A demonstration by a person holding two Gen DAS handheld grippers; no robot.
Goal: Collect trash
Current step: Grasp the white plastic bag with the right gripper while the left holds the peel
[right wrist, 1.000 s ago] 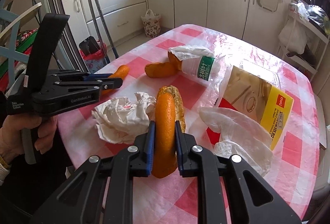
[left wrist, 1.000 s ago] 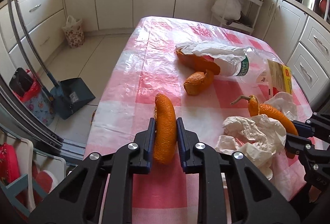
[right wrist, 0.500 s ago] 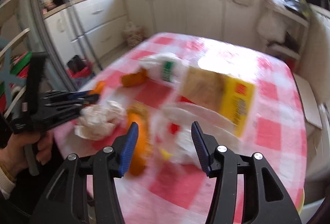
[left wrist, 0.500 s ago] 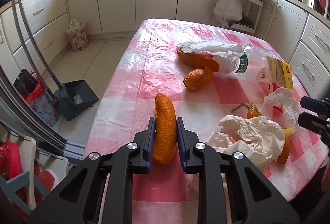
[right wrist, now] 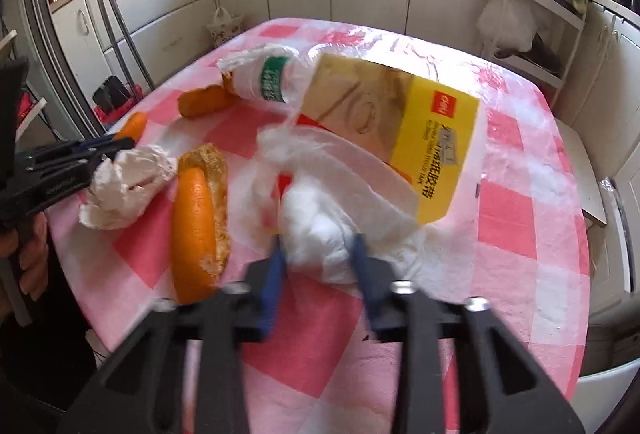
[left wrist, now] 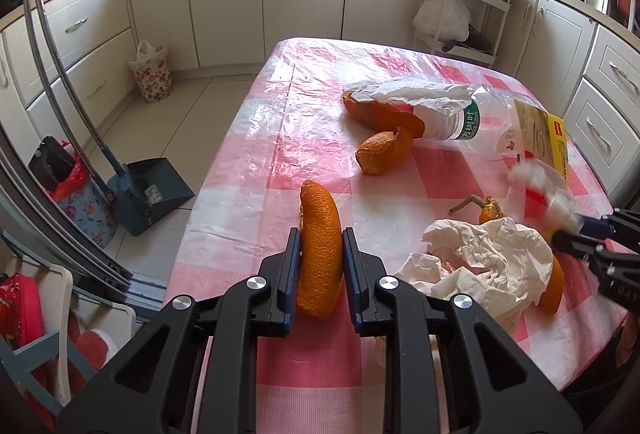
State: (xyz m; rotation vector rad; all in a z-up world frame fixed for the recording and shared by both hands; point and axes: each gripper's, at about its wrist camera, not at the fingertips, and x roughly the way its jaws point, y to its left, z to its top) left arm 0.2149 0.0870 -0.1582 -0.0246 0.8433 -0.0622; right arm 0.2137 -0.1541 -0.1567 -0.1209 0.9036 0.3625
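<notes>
A glossy, crinkled plastic sheet (left wrist: 304, 122) covers the checked table. The orange peel (left wrist: 320, 250) looks pebbled and matt. The tissue (left wrist: 492, 258) is soft crumpled paper; the bottle (left wrist: 480, 122) is clear plastic; the box (right wrist: 420, 130) is smooth card.

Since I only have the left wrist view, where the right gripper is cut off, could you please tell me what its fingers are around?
Observer: The right gripper has just been closing; its blue pads press a soft crumpled white wad.
Operator: Is the long orange peel caught too?
Observer: No, it lies beside the fingers, untouched.
Operator: Who steadies my left gripper, shut on a curved orange peel?
Observer: A bare hand grips its handle.
</notes>
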